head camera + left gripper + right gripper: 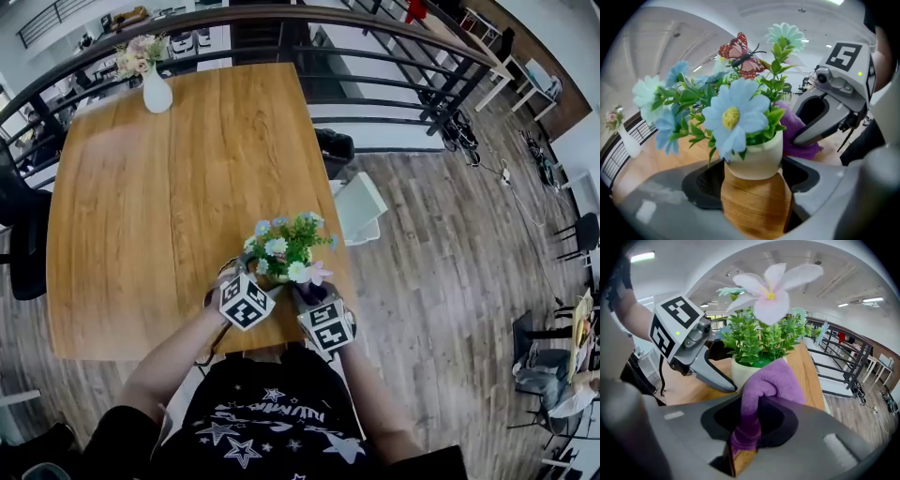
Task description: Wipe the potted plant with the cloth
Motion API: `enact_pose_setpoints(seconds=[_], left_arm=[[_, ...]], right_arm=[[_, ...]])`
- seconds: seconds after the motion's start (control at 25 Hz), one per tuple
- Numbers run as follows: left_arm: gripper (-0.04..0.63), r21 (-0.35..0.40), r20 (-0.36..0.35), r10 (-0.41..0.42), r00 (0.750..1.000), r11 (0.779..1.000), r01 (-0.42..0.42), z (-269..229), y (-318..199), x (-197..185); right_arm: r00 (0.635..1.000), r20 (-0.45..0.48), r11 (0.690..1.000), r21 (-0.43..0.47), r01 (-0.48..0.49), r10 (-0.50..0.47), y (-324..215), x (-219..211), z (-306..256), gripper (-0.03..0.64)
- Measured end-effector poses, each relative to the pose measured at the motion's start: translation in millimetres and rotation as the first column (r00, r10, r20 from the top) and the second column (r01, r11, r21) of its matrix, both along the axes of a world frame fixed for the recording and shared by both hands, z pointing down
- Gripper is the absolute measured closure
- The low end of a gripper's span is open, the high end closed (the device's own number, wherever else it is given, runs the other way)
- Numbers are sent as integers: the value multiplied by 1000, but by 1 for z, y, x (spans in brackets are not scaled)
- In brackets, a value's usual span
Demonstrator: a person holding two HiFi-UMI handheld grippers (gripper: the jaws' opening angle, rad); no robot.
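The potted plant (286,246) stands near the front right edge of the wooden table (150,206): a cream pot (757,157) with green leaves, blue and white flowers and a red butterfly. My left gripper (255,279) is shut on the pot, one black pad against each side (752,180). My right gripper (309,292) is shut on a purple cloth (771,385). The cloth bulges out of its jaws (754,427) and touches the pot's right side below the leaves. That cloth (801,136) and the right gripper (834,98) also show in the left gripper view.
A white vase of flowers (155,86) stands at the table's far end. A dark metal railing (375,56) runs behind the table. A white chair (361,208) is just right of the table, and a black chair (23,234) is at its left.
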State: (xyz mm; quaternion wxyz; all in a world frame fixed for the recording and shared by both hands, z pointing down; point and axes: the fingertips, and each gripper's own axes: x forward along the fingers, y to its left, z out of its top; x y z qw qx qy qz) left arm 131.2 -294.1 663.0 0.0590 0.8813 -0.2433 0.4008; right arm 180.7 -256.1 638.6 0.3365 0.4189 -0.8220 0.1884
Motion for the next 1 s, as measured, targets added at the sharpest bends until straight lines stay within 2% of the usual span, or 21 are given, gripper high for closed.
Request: enact_pose_setpoints(seconds=[0.2,0.48,0.8,1.0], left_arm=[[195,11,-15,-46,999,999,47,-1,-1,2],[195,12,-24,-37,999,999,37,-1,4,-2],[195,-6,-35,-4,999,1000,4,-2,18,-8],[195,9,-39,9,999,1000,-8,-2,18,-6]], right_arm=[[999,6,999,0,38,-38,5,-13,-3,531],[993,39,994,22,110,-111,13,-29,-8,531],[998,-3,997,28,69,-69,9,-23,-8,531],[998,-26,998,24,62,-62,9,-20,-9,531]])
